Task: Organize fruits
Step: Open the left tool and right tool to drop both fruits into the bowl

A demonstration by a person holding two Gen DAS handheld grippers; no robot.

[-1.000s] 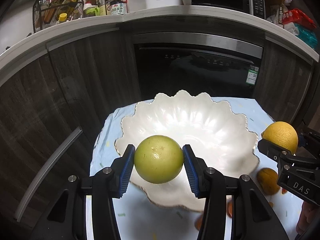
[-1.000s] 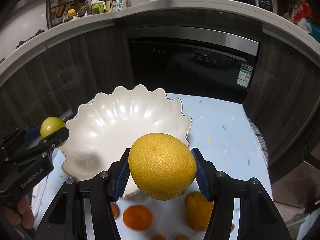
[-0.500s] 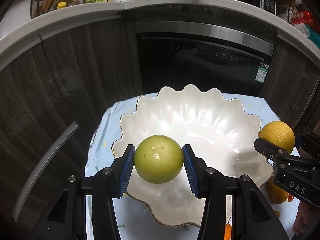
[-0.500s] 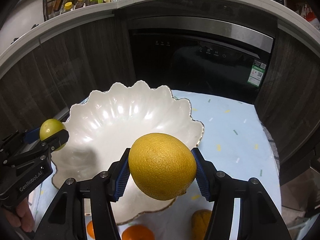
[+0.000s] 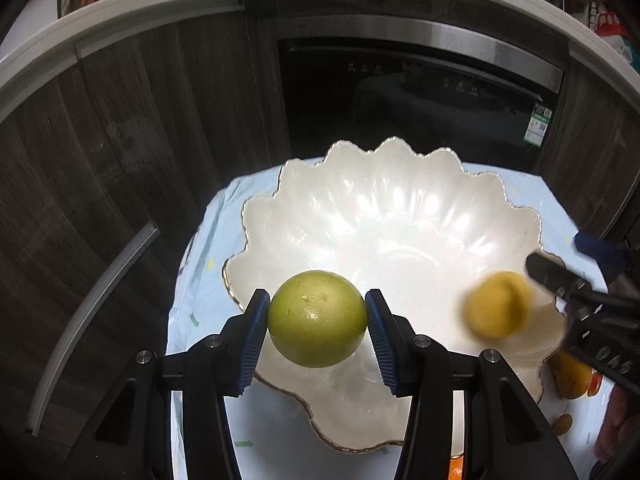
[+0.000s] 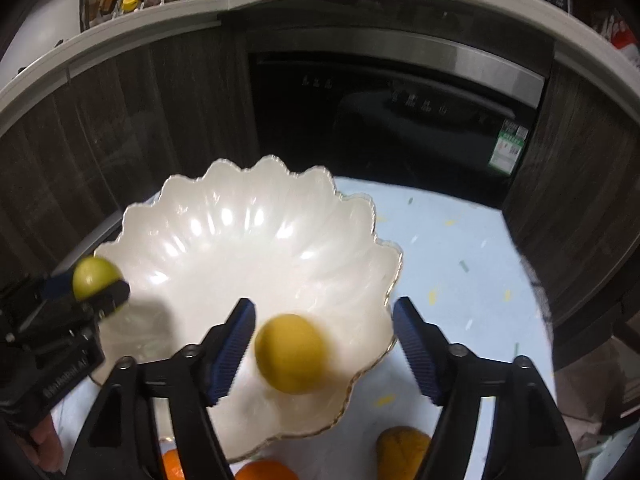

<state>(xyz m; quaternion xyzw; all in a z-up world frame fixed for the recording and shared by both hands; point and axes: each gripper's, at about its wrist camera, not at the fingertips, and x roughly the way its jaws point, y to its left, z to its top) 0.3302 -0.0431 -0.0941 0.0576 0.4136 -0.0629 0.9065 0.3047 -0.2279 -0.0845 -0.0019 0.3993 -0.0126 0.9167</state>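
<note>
Glossy white scalloped bowl (image 5: 400,208), gilt-edged, sits on a pale speckled cloth (image 6: 460,240). Left gripper (image 5: 318,320) clamps a smooth round green fruit (image 5: 317,319) over the bowl's near rim — ribbed blue pads (image 5: 256,336) pressing both sides. Right gripper (image 6: 324,344) is opening; the yellow citrus (image 6: 291,353), blurred, lies free between its jaws above the bowl's basin, long axis indistinct. Oranges (image 6: 264,470) lie outside the bowl's near edge.

Pearly white scalloped bowl (image 6: 248,240) with thin gold rim at centre frame, green round fruit (image 5: 317,319) between blue ribbed pads (image 5: 253,338) at lower centre, blurred yellow fruit (image 6: 291,353) lower middle, pale blue cloth (image 6: 452,248) flecked yellow and green at right, orange fruits (image 6: 266,471) along bottom edge.
</note>
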